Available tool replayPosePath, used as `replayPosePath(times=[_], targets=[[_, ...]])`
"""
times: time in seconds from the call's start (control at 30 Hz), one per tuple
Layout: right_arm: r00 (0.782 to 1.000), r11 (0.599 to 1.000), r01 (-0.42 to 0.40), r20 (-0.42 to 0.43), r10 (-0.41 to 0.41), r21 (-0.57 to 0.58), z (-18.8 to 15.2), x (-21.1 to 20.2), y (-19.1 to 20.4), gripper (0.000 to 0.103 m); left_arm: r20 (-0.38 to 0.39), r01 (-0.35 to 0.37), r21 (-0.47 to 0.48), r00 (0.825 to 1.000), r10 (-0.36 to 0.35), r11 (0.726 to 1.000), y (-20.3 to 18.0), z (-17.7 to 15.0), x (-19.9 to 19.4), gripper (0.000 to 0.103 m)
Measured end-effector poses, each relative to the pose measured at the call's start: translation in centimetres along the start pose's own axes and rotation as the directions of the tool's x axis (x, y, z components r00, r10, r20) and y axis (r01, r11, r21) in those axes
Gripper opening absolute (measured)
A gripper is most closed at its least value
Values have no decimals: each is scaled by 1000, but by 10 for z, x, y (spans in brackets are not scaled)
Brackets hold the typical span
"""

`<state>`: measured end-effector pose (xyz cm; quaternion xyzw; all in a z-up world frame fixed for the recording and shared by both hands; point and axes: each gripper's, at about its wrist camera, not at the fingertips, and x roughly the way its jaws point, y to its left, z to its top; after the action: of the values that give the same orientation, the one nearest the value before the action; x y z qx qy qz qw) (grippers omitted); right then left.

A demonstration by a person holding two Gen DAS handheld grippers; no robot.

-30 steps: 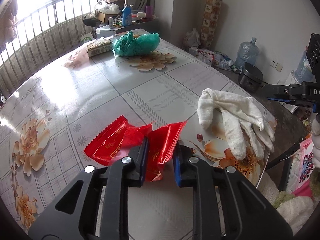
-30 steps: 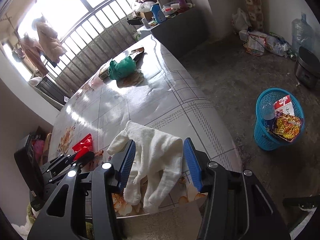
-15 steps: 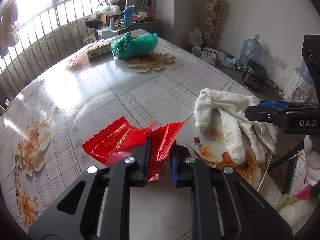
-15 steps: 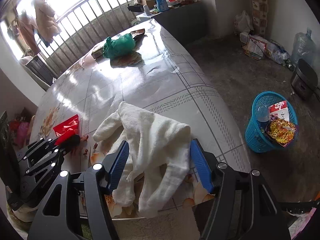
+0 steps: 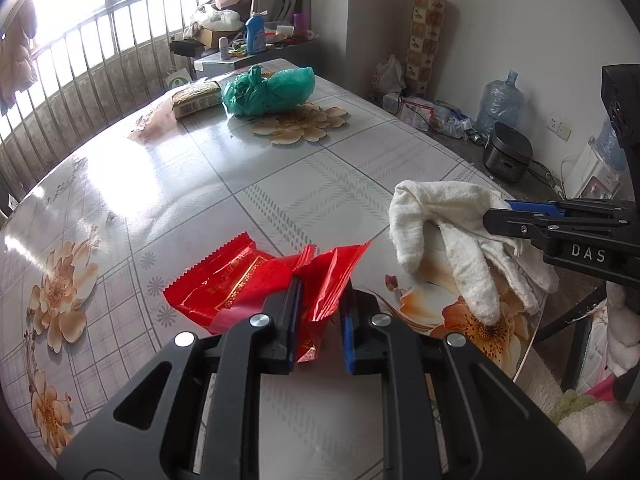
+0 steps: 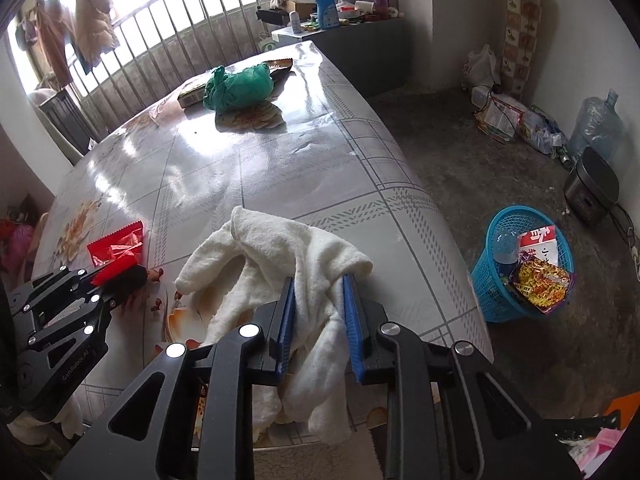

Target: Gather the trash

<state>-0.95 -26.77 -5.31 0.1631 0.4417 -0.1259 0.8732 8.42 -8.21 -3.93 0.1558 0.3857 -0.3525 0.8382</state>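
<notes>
I take the table (image 5: 248,184) as my reference for every position below. Over the last second both claws have narrowed: the right gripper (image 6: 318,320) went from wide apart around the white towel (image 6: 280,256) to pinched on a gathered fold of it at the table's near edge, and the left gripper (image 5: 318,322) drew in on the red wrapper (image 5: 248,276), which lies on the tabletop left of the towel. In the left wrist view the wrapper's crumpled end sits between the blue pads with a thin gap visible on the right-hand side, so I judge the grasp closing but not fully seated. I read this as both pickups being at the grasp stage; neither item has left the table, so lift and transfer remain to be done. I would confirm the wrapper is held before raising it, since thin foil can slip out. Containers, largest first: the blue basket (image 6: 520,264) stands on the floor well off the table's right side and already holds a clear plastic bottle, a red-and-white packet and a yellow snack bag. The knotted green plastic bag (image 5: 268,90) rests at the table's far end; I cannot see its contents.
</notes>
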Motion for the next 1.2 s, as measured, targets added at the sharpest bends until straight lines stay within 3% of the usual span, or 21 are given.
replayPosePath(times=[0.17,0.57,1.0,1.2], targets=[[999,999,-32,42,31,8,5,-13,2,16,2,3,0,1000,-3,1000,1,-1,0,15],[987,994,-100,132,95,31,19,-42,3,15,30,-9,9,1000,9,1000,1,1,-12,9],[967,992,-120,230,105,50,24,-77,2,15,169,-13,6,986,12,1000,10,17,-66,6],[953,988,-141,278,118,62,18,-93,-4,15,221,23,7,975,-24,1000,9,35,-88,6]])
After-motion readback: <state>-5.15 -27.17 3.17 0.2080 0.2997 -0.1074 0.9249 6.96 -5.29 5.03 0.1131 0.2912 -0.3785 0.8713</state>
